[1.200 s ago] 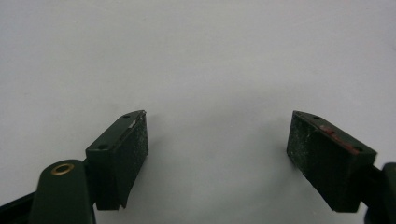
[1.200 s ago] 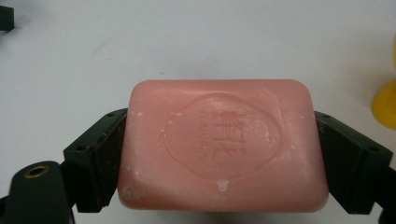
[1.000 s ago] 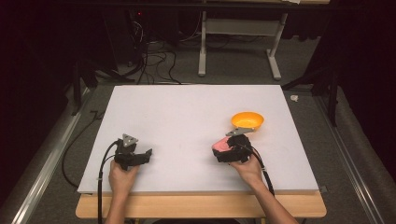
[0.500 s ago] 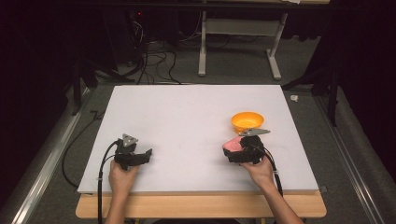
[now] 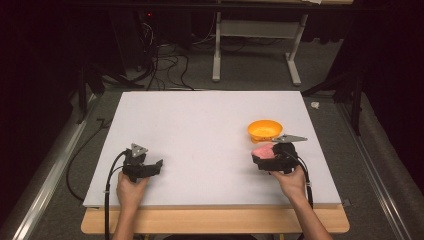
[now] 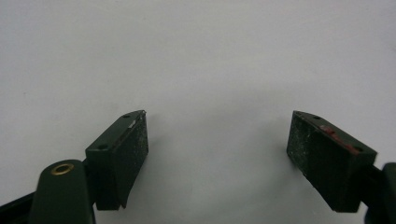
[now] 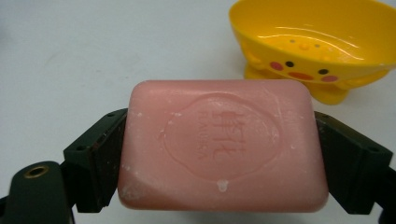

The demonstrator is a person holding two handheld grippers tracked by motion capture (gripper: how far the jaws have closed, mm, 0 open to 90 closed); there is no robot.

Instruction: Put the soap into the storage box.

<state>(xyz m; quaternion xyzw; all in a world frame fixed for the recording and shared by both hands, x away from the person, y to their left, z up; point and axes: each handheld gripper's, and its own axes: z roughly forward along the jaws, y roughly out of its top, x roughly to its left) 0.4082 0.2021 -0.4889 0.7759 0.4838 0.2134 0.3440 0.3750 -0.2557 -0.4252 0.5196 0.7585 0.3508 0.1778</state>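
The right gripper point(image 7: 219, 154) had the pink soap point(image 7: 219, 144) clamped by its short ends between both jaws, held at the near right of the white surface point(image 5: 200, 130) just short of the yellow dish point(image 5: 264, 130), which stood a little farther off. To my eye the step was setting the soap in the dish, and doing it well would mean keeping the bar level, lifting it clear of the near rim, centring it over the bowl and lowering before letting go, since a soap bar can slip. The left gripper point(image 6: 217, 154) rested at the near left, jaws wide apart and empty.
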